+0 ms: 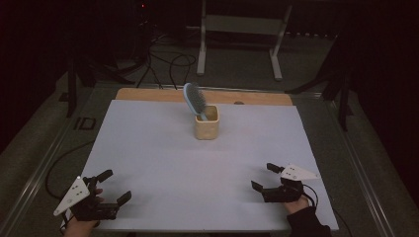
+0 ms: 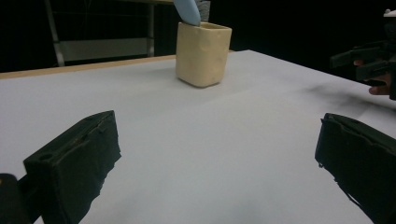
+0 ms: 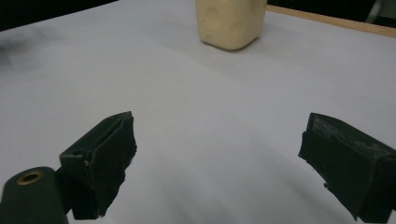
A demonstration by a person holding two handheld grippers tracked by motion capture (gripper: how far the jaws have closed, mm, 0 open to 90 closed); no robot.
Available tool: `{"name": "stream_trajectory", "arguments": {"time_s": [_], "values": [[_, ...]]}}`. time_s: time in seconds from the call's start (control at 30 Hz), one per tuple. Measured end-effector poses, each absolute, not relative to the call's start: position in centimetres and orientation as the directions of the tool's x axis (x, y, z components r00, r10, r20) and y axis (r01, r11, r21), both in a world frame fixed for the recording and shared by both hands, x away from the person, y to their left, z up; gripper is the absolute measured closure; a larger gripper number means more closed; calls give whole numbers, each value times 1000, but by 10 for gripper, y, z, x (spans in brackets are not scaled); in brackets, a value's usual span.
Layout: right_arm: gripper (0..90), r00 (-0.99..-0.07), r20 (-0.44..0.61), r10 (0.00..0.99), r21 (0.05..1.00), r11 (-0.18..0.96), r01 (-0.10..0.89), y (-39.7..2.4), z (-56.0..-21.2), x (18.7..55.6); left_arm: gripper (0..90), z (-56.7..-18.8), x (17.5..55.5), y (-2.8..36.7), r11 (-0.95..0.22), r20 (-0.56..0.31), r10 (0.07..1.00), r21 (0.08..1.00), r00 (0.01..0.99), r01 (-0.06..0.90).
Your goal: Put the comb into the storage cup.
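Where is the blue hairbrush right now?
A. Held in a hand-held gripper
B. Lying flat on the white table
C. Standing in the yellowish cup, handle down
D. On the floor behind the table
C: the hairbrush leans out of the yellowish cup, its handle inside and its bristle head sticking up, while both hand-held grippers sit open near the table's front edge.
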State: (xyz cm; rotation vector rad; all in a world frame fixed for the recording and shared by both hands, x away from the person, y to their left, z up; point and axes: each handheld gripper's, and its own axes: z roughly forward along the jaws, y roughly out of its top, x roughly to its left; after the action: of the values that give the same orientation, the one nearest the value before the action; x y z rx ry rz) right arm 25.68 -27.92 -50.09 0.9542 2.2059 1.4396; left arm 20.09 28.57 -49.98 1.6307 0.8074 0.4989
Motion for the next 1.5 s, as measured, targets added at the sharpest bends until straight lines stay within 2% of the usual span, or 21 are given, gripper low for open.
{"name": "stream_trajectory", "arguments": {"time_s": [0.67, 1.5], "values": [[94, -655, 47, 754, 897, 257, 360, -306, -504, 227, 0, -500, 201, 284, -77, -105, 735, 969, 670, 236], [94, -695, 45, 717, 902, 269, 337, -295, -498, 227, 0, -501, 201, 284, -81, -102, 736, 968, 669, 237]]}}
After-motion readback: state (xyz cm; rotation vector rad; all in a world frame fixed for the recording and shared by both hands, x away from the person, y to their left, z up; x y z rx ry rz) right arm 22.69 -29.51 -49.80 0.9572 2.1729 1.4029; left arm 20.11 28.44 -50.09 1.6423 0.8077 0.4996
